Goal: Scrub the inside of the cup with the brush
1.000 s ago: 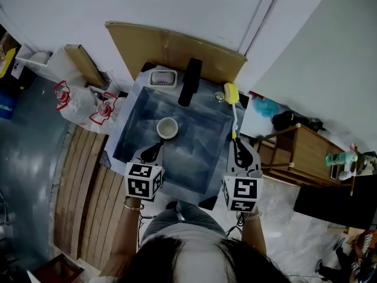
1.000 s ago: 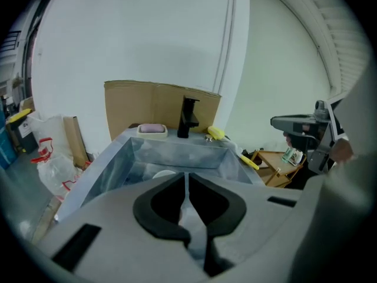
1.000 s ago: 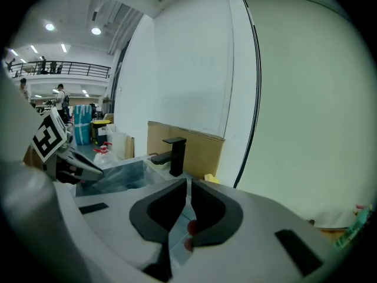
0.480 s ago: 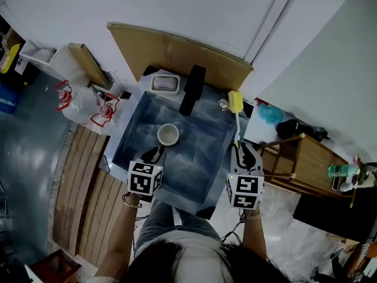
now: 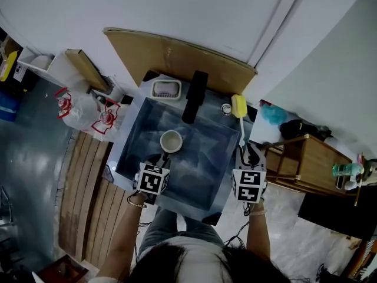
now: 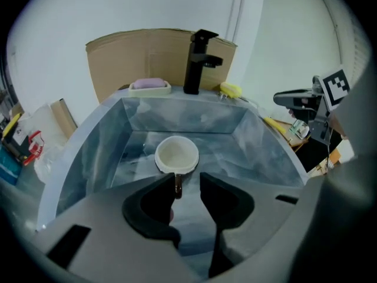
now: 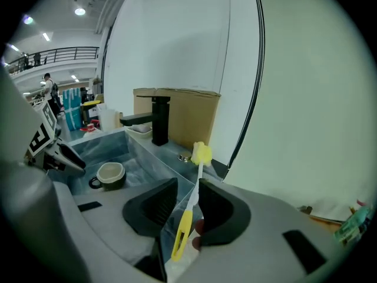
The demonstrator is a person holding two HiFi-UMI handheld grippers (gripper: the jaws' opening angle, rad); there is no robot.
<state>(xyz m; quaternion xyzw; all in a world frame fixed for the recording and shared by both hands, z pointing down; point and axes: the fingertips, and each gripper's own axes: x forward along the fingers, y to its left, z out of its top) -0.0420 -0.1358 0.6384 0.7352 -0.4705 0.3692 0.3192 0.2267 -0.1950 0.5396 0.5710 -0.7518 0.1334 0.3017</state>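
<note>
A cream cup [image 5: 171, 141] stands upright on the floor of the blue-grey sink [image 5: 134, 135]. In the left gripper view the cup [image 6: 177, 154] is just ahead of my left gripper [image 6: 187, 178]. Its dark handle [image 6: 177, 185] lies between the opening jaws, close to the left one, not pinched. A brush with a yellow sponge head [image 5: 238, 105] lies along the sink's right rim. Its yellow handle [image 7: 181, 233] sits loose between the opening jaws of my right gripper [image 7: 187, 187], leaning toward the right jaw. Seen from the head, left gripper [image 5: 158, 158] and right gripper [image 5: 247, 155] are at the sink's near side.
A black faucet [image 5: 196, 93] rises at the sink's back edge, with a soap dish [image 5: 166, 89] to its left and brown cardboard [image 5: 177, 55] against the wall behind. A wooden stand [image 5: 303, 155] is on the right, plastic bags [image 5: 85, 108] on the left.
The jaws of both grippers have spread apart, the left off the cup's handle and the right off the brush handle. Cup and brush stay where they were.
</note>
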